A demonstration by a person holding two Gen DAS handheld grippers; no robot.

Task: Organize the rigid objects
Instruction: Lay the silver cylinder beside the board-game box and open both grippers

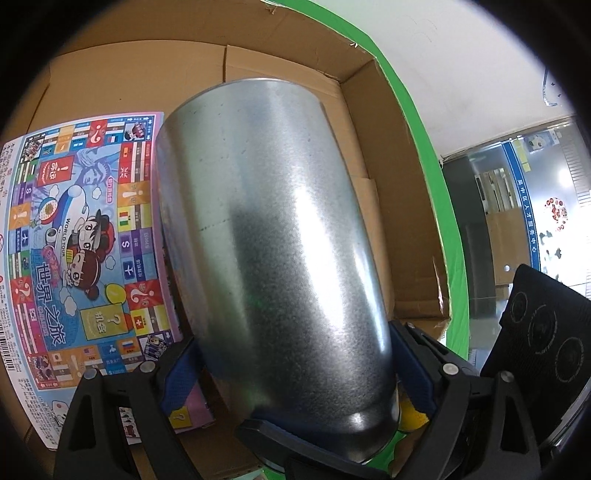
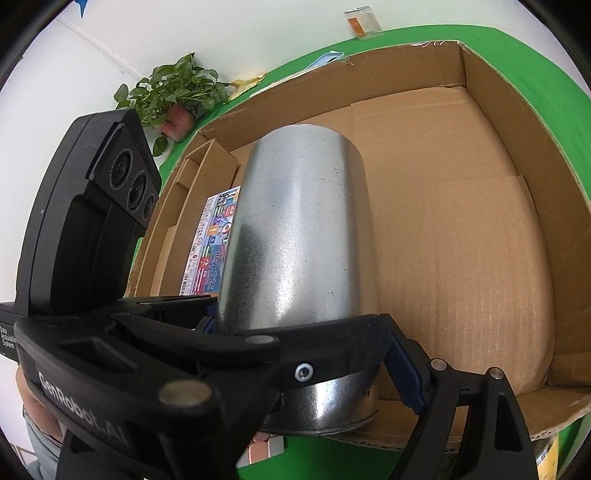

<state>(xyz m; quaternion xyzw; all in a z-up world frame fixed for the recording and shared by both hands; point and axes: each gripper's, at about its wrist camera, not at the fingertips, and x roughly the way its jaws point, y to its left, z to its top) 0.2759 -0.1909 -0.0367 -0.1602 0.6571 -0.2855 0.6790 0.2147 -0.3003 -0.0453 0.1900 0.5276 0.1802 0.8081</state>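
A large shiny metal cylinder (image 1: 273, 236) fills the middle of both views, also seen in the right wrist view (image 2: 299, 236). My left gripper (image 1: 295, 373) is shut on its lower end, blue pads against both sides. My right gripper (image 2: 306, 354) holds the same end; its right blue pad touches the cylinder, and the left gripper's black body crosses in front. The cylinder is tilted over an open cardboard box (image 1: 391, 192), also seen in the right wrist view (image 2: 461, 229). A colourful board-game box (image 1: 85, 236) lies flat on the box floor, left of the cylinder, also seen in the right wrist view (image 2: 214, 240).
The cardboard box sits on a green cloth (image 2: 535, 66). A glass jar (image 2: 364, 23) stands beyond the far box wall. A potted plant (image 2: 173, 96) stands at the far left. The box floor right of the cylinder (image 2: 461, 258) is bare cardboard.
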